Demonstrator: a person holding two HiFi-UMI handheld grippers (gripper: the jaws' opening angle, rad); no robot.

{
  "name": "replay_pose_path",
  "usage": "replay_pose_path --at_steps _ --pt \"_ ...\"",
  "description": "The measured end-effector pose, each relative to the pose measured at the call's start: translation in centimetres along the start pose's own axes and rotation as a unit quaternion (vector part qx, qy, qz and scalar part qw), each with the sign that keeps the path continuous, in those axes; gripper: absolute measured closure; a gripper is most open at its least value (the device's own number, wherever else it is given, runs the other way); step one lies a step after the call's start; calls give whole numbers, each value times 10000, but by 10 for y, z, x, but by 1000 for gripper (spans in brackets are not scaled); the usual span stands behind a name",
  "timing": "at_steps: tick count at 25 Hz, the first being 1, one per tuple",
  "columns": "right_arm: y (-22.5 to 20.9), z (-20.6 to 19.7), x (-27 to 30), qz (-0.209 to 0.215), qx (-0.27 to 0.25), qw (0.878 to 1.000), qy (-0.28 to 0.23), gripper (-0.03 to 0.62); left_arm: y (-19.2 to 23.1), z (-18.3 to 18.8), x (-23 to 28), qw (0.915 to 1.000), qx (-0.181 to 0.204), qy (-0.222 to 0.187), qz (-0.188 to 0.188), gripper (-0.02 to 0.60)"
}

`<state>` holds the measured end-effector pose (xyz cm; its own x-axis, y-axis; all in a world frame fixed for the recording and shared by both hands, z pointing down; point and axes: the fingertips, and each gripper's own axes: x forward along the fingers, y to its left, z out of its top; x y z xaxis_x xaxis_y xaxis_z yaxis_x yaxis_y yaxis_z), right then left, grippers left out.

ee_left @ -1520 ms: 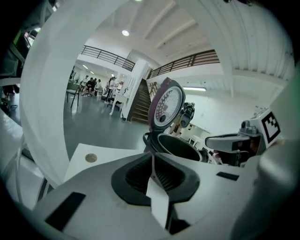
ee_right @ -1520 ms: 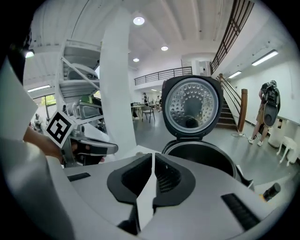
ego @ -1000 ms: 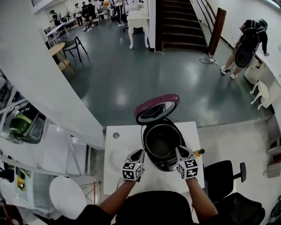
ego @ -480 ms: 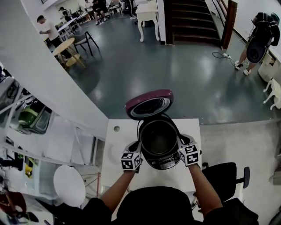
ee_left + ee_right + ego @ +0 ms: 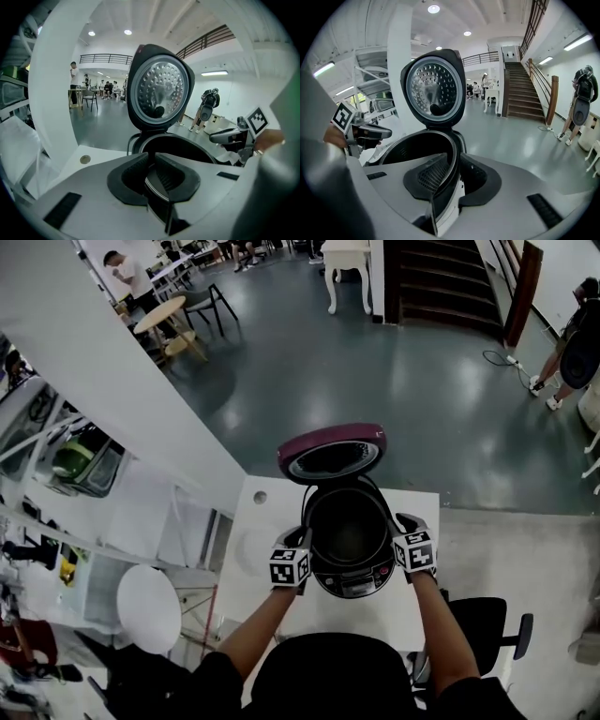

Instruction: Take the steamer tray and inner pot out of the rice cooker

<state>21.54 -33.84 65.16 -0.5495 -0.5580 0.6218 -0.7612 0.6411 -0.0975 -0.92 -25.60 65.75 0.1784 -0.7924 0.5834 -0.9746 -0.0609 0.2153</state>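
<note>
1. The rice cooker (image 5: pixel 352 585) stands on the white worktop (image 5: pixel 267 517) straight in front of you. Its maroon lid (image 5: pixel 333 454) is swung up and back, with the dimpled inner plate facing you.
2. The inner pot (image 5: pixel 349 535) still sits down in the cooker body, dark inside. You cannot tell the steamer tray apart from the pot in any view.
3. Your left gripper (image 5: pixel 300 545) is at the left edge of the cooker's opening and angled downward. In the left gripper view its fingers (image 5: pixel 164 171) are pressed almost together. A thin arc of the rim (image 5: pixel 157 190) shows through the hollow just behind the tips. Nothing is visibly pinched.
4. Your right gripper (image 5: pixel 405 526) is at the opposite, right edge of the opening and also tilted down. Its fingers (image 5: pixel 433 176) have just been spreading and now stand apart. The pot's rim (image 5: pixel 452 154) runs between them, lying close along the mesh-faced finger, while the other finger stands clear of it.
5. Each gripper shows in the other's view across the open pot, marker cube outward.
6. Beyond the worktop lies a grey-green floor, with a staircase (image 5: pixel 450 282) at the far end and a person (image 5: pixel 577 343) standing near its foot. A black office chair (image 5: pixel 487 629) stands just to your right.
</note>
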Motion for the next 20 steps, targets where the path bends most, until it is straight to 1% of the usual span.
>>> replay_pose_path --at_steps 1,2,4,6,7,9,10,14,17,20 --pt "1 0 5 36 -20 10000 69 509 4 1 1 10000 -31 -10 38 560" --pt "2 0 11 83 -61 9998 150 496 9 2 3 9999 -63 -10 81 544" --pt "5 -3 22 200 -155 9991 329 475 16 1 8 9999 -90 91 110 457" --pt "6 -6 32 273 -205 9983 478 462 19 -5 17 9995 1 313 76 411" --pt "6 -7 36 292 -234 9978 554 462 19 -9 22 9990 80 434 69 404" --pt "8 -11 44 317 -333 9963 732 461 20 -16 30 9980 197 596 90 402" --pt "10 -14 47 311 -402 9954 811 461 21 -18 32 9979 210 609 118 403" --pt "15 -21 54 225 -628 9930 970 461 28 -19 38 9982 124 555 164 420" --pt "16 -24 58 169 -769 9909 1088 461 27 -20 43 9979 192 608 107 439" --pt "15 -25 60 133 -837 9896 1163 467 26 -17 47 9981 251 549 131 463"
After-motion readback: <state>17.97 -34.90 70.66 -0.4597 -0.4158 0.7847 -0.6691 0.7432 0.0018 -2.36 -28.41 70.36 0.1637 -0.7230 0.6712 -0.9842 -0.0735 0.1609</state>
